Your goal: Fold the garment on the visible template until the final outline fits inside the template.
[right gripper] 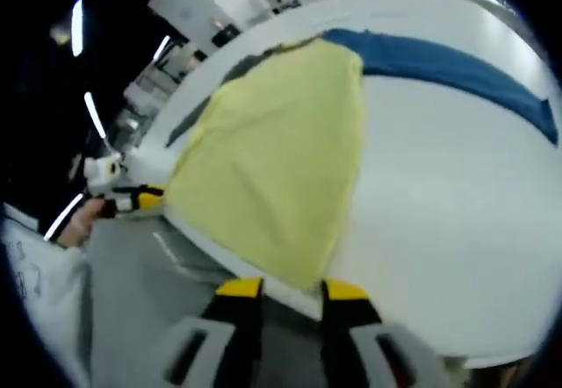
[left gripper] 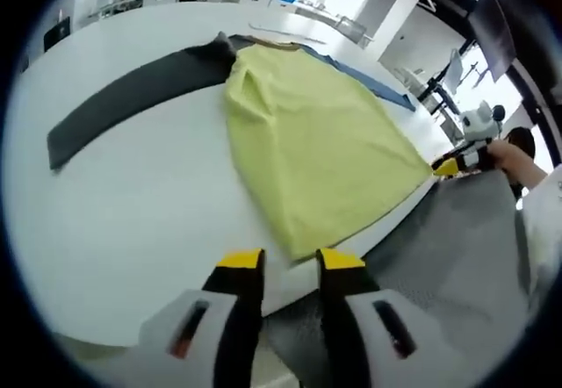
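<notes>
White table (left gripper: 132, 212), 1 yellow garment (left gripper: 307, 151)

We can't read any text, label, brand, number or sign in either view.
</notes>
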A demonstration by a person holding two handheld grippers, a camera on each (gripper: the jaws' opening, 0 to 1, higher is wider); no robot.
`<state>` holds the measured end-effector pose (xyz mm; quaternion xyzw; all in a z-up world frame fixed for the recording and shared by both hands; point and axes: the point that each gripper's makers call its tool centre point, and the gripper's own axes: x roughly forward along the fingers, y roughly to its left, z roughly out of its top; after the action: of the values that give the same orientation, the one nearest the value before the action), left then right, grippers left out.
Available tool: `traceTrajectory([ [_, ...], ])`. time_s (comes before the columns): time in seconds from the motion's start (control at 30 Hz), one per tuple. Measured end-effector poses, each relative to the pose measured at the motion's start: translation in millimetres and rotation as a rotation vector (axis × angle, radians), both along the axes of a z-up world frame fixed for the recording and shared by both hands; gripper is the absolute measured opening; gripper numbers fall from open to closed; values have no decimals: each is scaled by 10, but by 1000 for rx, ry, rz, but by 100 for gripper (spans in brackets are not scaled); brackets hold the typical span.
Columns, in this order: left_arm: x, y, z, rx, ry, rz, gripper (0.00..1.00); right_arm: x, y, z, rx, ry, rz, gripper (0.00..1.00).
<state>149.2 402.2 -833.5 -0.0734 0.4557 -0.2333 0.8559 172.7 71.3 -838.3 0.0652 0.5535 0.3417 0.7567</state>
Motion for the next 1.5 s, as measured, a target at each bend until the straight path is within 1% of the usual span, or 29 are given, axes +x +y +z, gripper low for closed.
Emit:
traceTrajectory([
  [0.07, 37, 40, 59, -6, -16, 15, 29, 99, -16, 18, -3, -84, 26, 39],
  [0.13, 104, 93, 112, -8, -40, 32, 35, 115, -15, 75, -8, -133, 48, 50],
  [0.2, 158, 128, 165, -3, -57, 52, 42, 128, 2, 109, -14, -155, 47, 58],
  [0.23, 216, 173, 209, 1, -79, 68, 43, 130, 14, 126, -15, -160, 42, 61],
  [0.27, 257, 225, 192, 4, -90, 81, 42, 144, 22, 141, -11, -169, 37, 65],
  [0.3, 309, 285, 203, -4, -95, 103, 43, 199, 31, 149, -2, -193, 26, 67],
  [0.33, 326, 300, 216, -8, -99, 110, 45, 210, 30, 152, -2, -197, 23, 69],
  [0.37, 412, 356, 280, -23, -128, 136, 48, 262, 23, 157, 2, -216, 8, 72],
  [0.4, 458, 414, 308, -24, -140, 151, 51, 298, 22, 171, 5, -236, 1, 75],
  [0.47, 554, 514, 377, -33, -160, 168, 61, 368, 26, 234, 11, -291, -14, 83],
  [0.6, 769, 742, 476, -57, -199, 229, 80, 452, 23, 361, 26, -362, -48, 96],
  [0.63, 828, 827, 494, -44, -213, 240, 84, 500, 3, 390, 24, -389, -65, 100],
  [0.67, 852, 863, 504, -38, -211, 244, 86, 495, -4, 401, 24, -391, -63, 99],
  [0.73, 931, 976, 531, -30, -219, 255, 89, 589, -77, 451, 7, -442, -96, 100],
  [0.77, 961, 1027, 531, -31, -211, 268, 90, 609, -87, 471, 12, -455, -108, 100],
  [0.83, 1087, 1201, 543, -28, -227, 308, 89, 611, -132, 473, 19, -441, -118, 100],
  [0.87, 1167, 1295, 552, -17, -238, 319, 88, 624, -151, 484, 17, -453, -122, 100],
  [0.9, 1208, 1353, 551, -6, -244, 321, 87, 629, -157, 492, 16, -453, -123, 99],
  [0.97, 1256, 1435, 548, 13, -231, 331, 88, 634, -180, 484, 10, -446, -126, 99],
  [1.0, 1321, 1491, 566, 18, -249, 328, 88, 641, -198, 483, 6, -448, -128, 99],
  [1.07, 1392, 1614, 560, 32, -247, 344, 87, 650, -236, 463, 9, -438, -138, 99],
  [1.13, 1460, 1710, 566, 39, -255, 356, 85, 631, -210, 484, 12, -438, -143, 99],
  [1.17, 1514, 1796, 572, 35, -254, 383, 84, 627, -207, 482, 11, -435, -143, 99],
  [1.2, 1569, 1867, 585, 34, -267, 405, 83, 617, -199, 482, 12, -434, -139, 99],
  [1.23, 1628, 1941, 578, 41, -279, 406, 81, 620, -208, 478, 12, -434, -140, 99],
  [1.33, 1687, 2105, 441, 77, -257, 423, 79, 603, -196, 465, 17, -425, -138, 99],
  [1.37, 1700, 2206, 367, 98, -238, 442, 77, 594, -190, 462, 17, -420, -137, 99],
  [1.43, 1669, 2215, 363, 105, -221, 466, 72, 579, -200, 435, 10, -410, -130, 99],
  [1.5, 1696, 2250, 337, 134, -230, 458, 67, 550, -210, 408, -9, -400, -115, 97],
])
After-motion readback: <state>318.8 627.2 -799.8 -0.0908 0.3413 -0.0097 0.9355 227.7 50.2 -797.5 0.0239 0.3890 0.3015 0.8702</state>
